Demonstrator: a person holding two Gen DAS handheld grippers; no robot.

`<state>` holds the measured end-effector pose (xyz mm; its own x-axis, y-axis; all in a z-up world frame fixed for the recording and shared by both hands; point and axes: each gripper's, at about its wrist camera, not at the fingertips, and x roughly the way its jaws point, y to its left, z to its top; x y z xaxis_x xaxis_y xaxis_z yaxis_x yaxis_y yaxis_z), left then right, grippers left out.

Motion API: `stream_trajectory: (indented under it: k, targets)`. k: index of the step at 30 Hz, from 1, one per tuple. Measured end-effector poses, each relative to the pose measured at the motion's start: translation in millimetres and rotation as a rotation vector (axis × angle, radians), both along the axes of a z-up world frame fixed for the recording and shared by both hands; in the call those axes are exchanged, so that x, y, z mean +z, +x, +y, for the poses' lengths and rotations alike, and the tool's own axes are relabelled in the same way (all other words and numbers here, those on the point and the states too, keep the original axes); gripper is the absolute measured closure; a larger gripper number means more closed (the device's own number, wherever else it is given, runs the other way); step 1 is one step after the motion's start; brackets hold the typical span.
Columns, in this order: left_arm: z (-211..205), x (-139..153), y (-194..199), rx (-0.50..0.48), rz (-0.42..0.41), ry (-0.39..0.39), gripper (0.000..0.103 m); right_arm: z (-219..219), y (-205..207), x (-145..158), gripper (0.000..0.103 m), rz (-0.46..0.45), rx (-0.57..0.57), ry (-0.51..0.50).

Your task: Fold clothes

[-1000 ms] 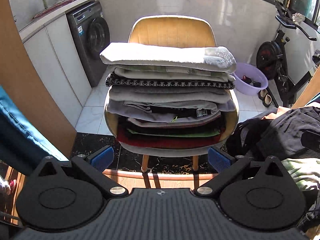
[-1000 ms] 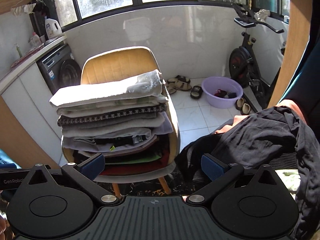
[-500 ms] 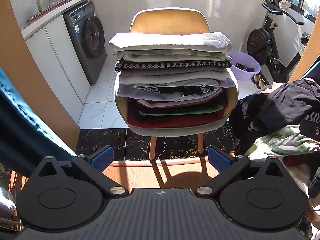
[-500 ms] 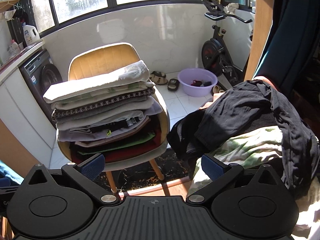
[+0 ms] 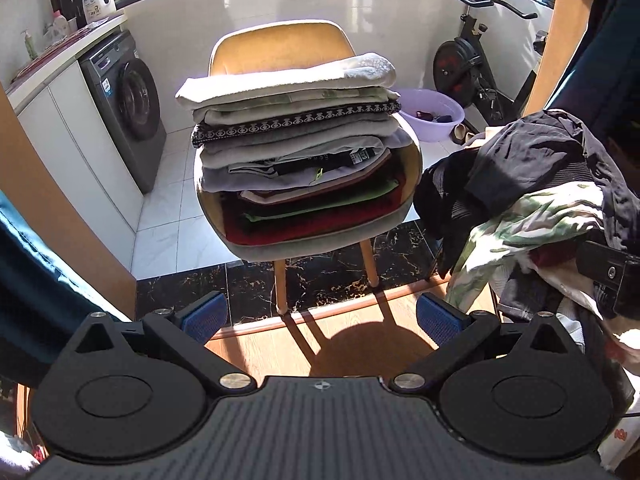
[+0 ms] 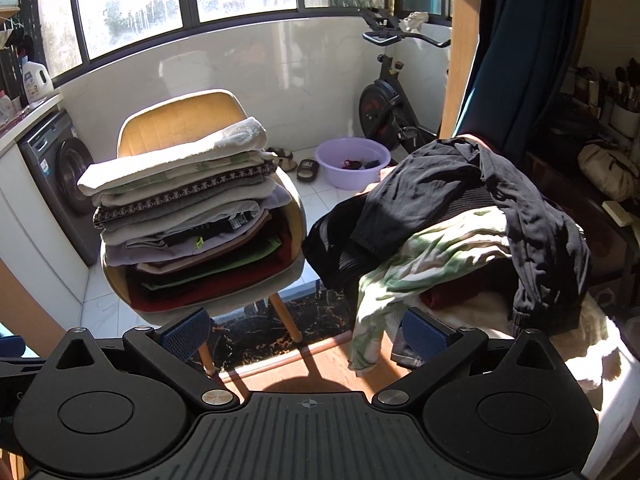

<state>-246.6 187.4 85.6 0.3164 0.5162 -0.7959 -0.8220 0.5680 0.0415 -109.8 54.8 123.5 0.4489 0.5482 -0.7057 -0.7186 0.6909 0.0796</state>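
Observation:
A tall stack of folded clothes sits on a yellow chair; it also shows in the right wrist view. To its right lies a heap of unfolded clothes, with a black garment on top and a green-and-white patterned one under it; the heap also shows in the left wrist view. My left gripper is open and empty, well back from the chair. My right gripper is open and empty, in front of the gap between chair and heap.
A washing machine and white cabinets stand at the left. An exercise bike and a purple basin stand at the back. Slippers lie on the tiles. A dark curtain and cluttered shelves are at the right.
Both grippers have pulled back from the chair and turned to the right, so the unfolded heap fills more of both views. Both stay open and empty.

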Motion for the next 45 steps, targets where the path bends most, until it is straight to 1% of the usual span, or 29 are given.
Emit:
stream_trajectory:
  k: [5, 8, 13, 17, 24, 30, 36, 41, 45]
  targets:
    - [-13.3, 3.4, 4.7, -0.020, -0.004, 0.009, 0.000, -24.9, 0.5, 3.7, 0.001, -0.005, -0.036, 0.012]
    - [-21.5, 6.0, 8.2, -0.014, -0.006, 0.024, 0.000, -34.6, 5.6, 4.4, 0.001, -0.002, -0.038, 0.024]
    - [-35.0, 7.4, 19.2, 0.024, -0.017, 0.014, 0.000, -46.3, 17.8, 5.1, 0.001, -0.011, 0.008, 0.019]
    - [-57.4, 7.9, 31.4, 0.029, -0.014, 0.021, 0.000, -64.5, 33.6, 8.0, 0.001, -0.016, 0.022, 0.030]
    - [-82.7, 4.5, 46.6, 0.076, 0.018, 0.011, 0.000, -89.9, 59.2, -1.8, 0.001, 0.033, 0.049, 0.025]
    - [-96.8, 4.8, 53.8, 0.108, 0.027, 0.011, 0.000, -101.7, 72.1, -4.2, 0.001, 0.050, 0.071, 0.029]
    - [-106.5, 7.4, 61.9, 0.108, 0.028, 0.023, 0.000, -109.8, 78.4, -3.3, 0.001, 0.046, 0.088, 0.030]
    - [-108.2, 3.6, 67.5, 0.107, 0.028, 0.002, 0.000, -114.3, 82.8, -3.6, 0.001, 0.048, 0.082, 0.027]
    - [-108.0, 2.2, 68.9, 0.104, 0.033, 0.001, 0.000, -115.4, 83.3, -3.8, 0.001, 0.045, 0.077, 0.026]
